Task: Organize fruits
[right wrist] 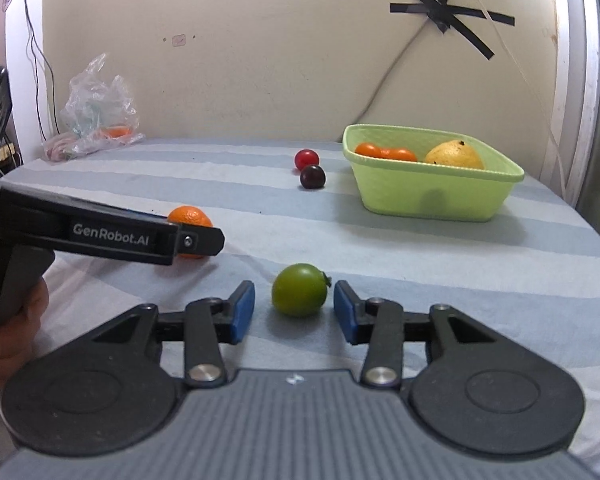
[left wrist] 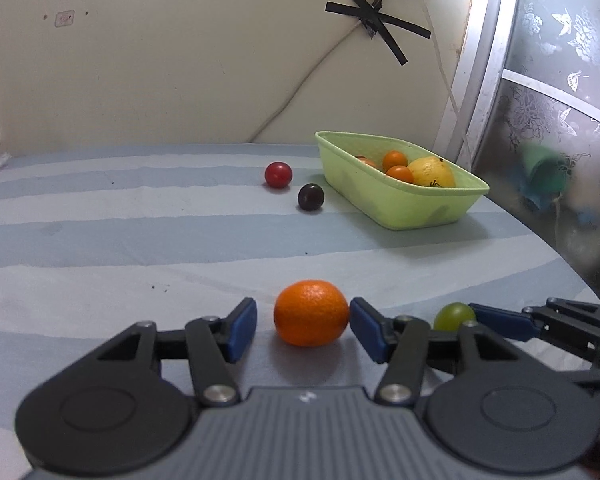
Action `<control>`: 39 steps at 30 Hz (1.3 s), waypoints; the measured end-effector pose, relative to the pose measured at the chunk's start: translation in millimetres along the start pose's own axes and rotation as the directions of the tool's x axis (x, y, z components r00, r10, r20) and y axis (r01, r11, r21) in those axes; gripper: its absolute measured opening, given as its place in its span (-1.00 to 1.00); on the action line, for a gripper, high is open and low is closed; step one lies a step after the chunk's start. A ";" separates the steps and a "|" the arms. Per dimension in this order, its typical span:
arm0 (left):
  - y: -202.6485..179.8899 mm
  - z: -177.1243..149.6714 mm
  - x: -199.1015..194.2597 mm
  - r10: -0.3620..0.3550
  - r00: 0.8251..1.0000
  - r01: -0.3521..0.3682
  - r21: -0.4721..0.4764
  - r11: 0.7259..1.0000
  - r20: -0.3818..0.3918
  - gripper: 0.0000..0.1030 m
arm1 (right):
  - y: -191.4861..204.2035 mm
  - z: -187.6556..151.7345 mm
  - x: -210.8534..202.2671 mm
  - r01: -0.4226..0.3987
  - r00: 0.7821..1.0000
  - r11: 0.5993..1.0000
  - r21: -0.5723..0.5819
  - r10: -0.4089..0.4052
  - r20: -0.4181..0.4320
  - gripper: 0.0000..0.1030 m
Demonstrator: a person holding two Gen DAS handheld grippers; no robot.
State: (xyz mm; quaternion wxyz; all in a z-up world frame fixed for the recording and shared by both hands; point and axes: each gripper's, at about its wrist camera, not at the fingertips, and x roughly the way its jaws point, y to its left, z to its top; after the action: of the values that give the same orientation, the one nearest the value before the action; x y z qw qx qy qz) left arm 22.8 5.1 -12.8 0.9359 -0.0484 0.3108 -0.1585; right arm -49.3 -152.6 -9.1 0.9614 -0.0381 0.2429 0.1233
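Observation:
An orange mandarin [left wrist: 311, 318] lies on the striped cloth between the blue pads of my left gripper [left wrist: 303, 314]. The right pad is at its skin and the left pad stands clear, so the jaws are open. A green round fruit [right wrist: 299, 290] sits between the pads of my right gripper [right wrist: 294, 298], with a gap on each side. The two grippers are side by side, the right one's finger [left wrist: 500, 322] showing beside the green fruit [left wrist: 454, 316]. A light green basket [right wrist: 432, 196] at the back right holds small orange fruits [right wrist: 384, 152] and a yellow fruit [right wrist: 454, 155].
A red fruit [right wrist: 306, 159] and a dark purple fruit [right wrist: 312, 177] lie loose on the cloth left of the basket. A crumpled plastic bag [right wrist: 96, 116] sits at the back left against the wall. The table edge curves away at the right, beside a patterned door [left wrist: 560, 100].

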 end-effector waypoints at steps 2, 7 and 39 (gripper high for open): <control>-0.4 0.1 0.5 0.000 1.000 0.000 0.000 1.000 0.003 0.05 | 3.0 -0.7 -0.2 0.009 1.000 1.000 -0.019 -0.009 0.007 -0.09; -4.5 -1.8 -1.3 0.011 1.000 -0.011 0.016 1.000 0.023 0.12 | 4.7 -1.2 -1.7 0.020 1.000 0.999 -0.034 -0.020 0.019 -0.03; -12.9 -4.4 -6.6 0.023 0.998 -0.028 0.076 0.997 0.062 0.20 | -1.6 -0.7 -0.6 -0.006 1.000 1.000 0.007 0.006 0.007 -0.02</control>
State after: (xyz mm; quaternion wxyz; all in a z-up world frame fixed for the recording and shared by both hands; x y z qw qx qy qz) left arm 11.7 -4.9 -10.1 0.9481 -0.0132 0.2761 -0.1569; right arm -49.6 -154.4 -9.4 0.9620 -0.0338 0.2402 0.1253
